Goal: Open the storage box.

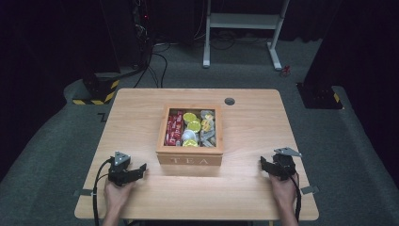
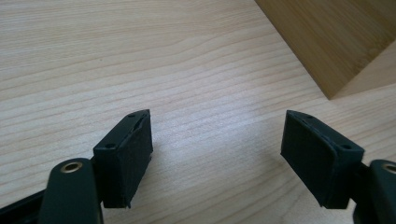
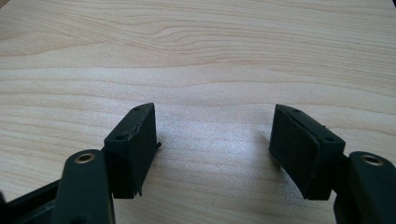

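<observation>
Tea box (image 1: 190, 141) sits mid-table, lid off, "TEA" lettering on its near wall. Inside: red packets (image 1: 174, 127) fill the left compartment, yellow and white pods (image 1: 191, 128) the middle, silvery sachets (image 1: 207, 126) the right. Left gripper (image 1: 140, 168) rests near-left of the box, jaws spread wide, nothing between them. Right gripper (image 1: 264, 163) waits near-right on the table (image 1: 249, 122), equally agape and empty.

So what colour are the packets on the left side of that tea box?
Red packets, seen best in the high view.
</observation>
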